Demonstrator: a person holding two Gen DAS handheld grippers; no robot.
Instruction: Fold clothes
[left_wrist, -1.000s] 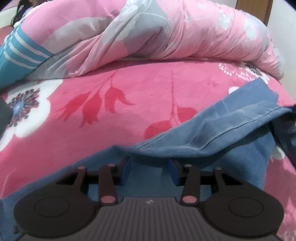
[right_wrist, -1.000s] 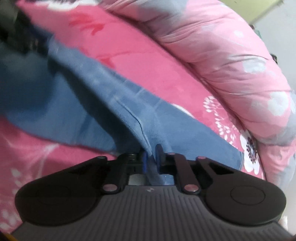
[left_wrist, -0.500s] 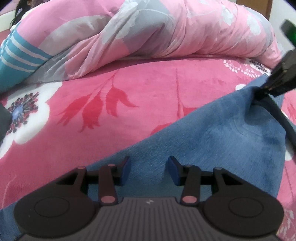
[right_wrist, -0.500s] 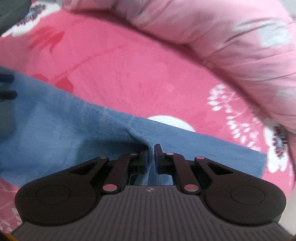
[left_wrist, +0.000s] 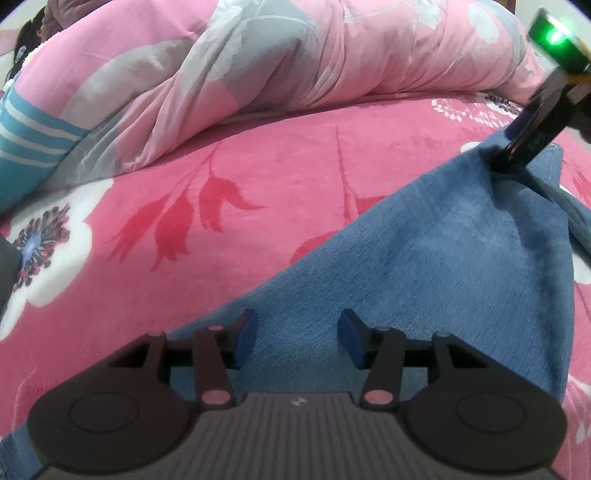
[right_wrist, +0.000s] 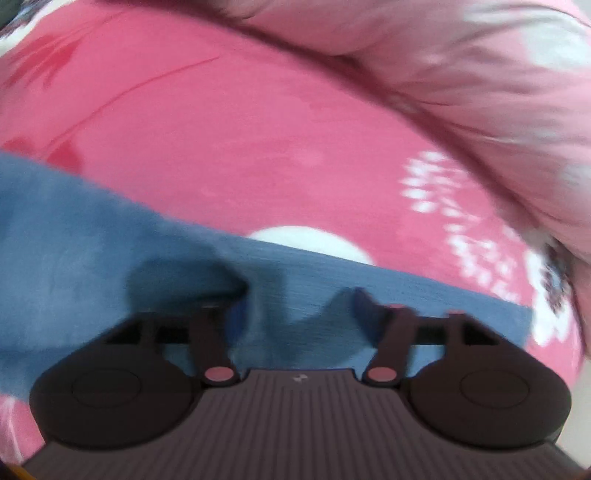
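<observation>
A blue denim garment (left_wrist: 443, 258) lies flat on the pink floral blanket (left_wrist: 258, 177), running from the lower left to the far right. My left gripper (left_wrist: 298, 336) hovers over its near part; its jaws are opening and the blue pads stand apart with only flat cloth beneath them. In the blurred right wrist view, my right gripper (right_wrist: 299, 314) is over the denim (right_wrist: 74, 229) near its far edge. Its jaws are opening, and a small ridge of cloth stands free by the left pad. From the left wrist view, the right gripper (left_wrist: 506, 162) points down at the garment's far corner.
A bunched pink and grey quilt (left_wrist: 295, 59) fills the back of the bed, also as the quilt (right_wrist: 480, 74) at upper right. A teal striped cloth (left_wrist: 26, 140) lies at far left, with a dark object (left_wrist: 5, 273) at the left edge.
The right gripper carried the denim's edge across and down, laying the fold flat, then its jaws parted and let go. The left jaws spread a little wider.
</observation>
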